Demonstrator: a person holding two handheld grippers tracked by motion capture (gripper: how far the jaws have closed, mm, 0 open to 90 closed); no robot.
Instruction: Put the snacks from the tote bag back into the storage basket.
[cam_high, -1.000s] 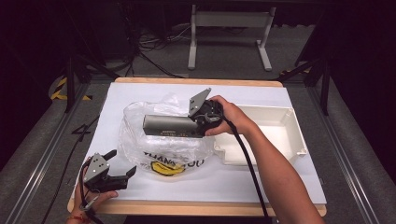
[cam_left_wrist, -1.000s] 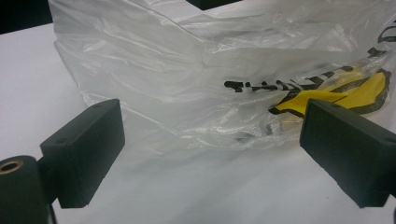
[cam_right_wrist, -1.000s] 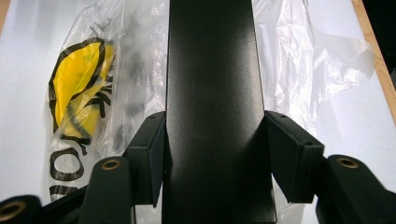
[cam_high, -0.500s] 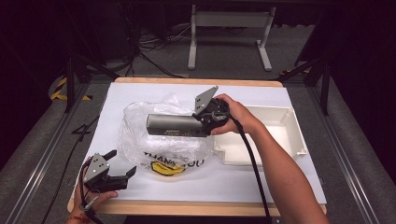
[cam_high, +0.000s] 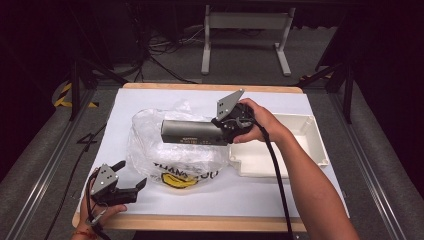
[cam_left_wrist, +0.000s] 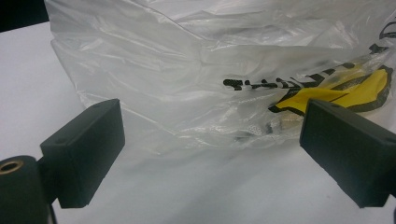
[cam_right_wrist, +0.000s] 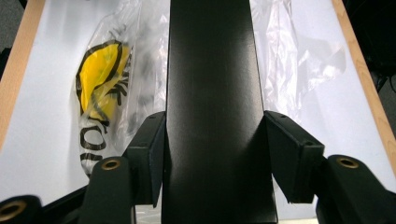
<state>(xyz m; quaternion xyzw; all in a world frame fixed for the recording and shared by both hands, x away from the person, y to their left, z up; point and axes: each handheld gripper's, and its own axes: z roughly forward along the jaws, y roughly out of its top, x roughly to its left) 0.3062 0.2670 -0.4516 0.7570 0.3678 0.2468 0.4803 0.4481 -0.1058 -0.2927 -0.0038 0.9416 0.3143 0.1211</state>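
Note:
A long dark grey box (cam_high: 192, 132) hangs level above a clear plastic bag (cam_high: 172, 150) with a yellow smiley print. My right gripper (cam_high: 226, 127) is shut on the box's right end. In the right gripper view the box (cam_right_wrist: 212, 93) runs up the middle, pressed between both jaws (cam_right_wrist: 212, 158), with the bag (cam_right_wrist: 107, 93) beneath it. Near the table's front left corner my left gripper (cam_high: 131, 175) rests open, pointing at the bag. The left gripper view has its jaws (cam_left_wrist: 210, 149) wide apart, with the bag's edge (cam_left_wrist: 210, 93) just beyond them and nothing between.
A white shallow tray (cam_high: 300, 137) sits at the right of the white table sheet (cam_high: 310, 100). The table's wooden edge (cam_high: 200, 222) runs along the front. A metal stand (cam_high: 245, 30) and cables lie on the floor beyond.
The right gripper has carried the box slightly right and up over the bag. The left gripper has stayed put.

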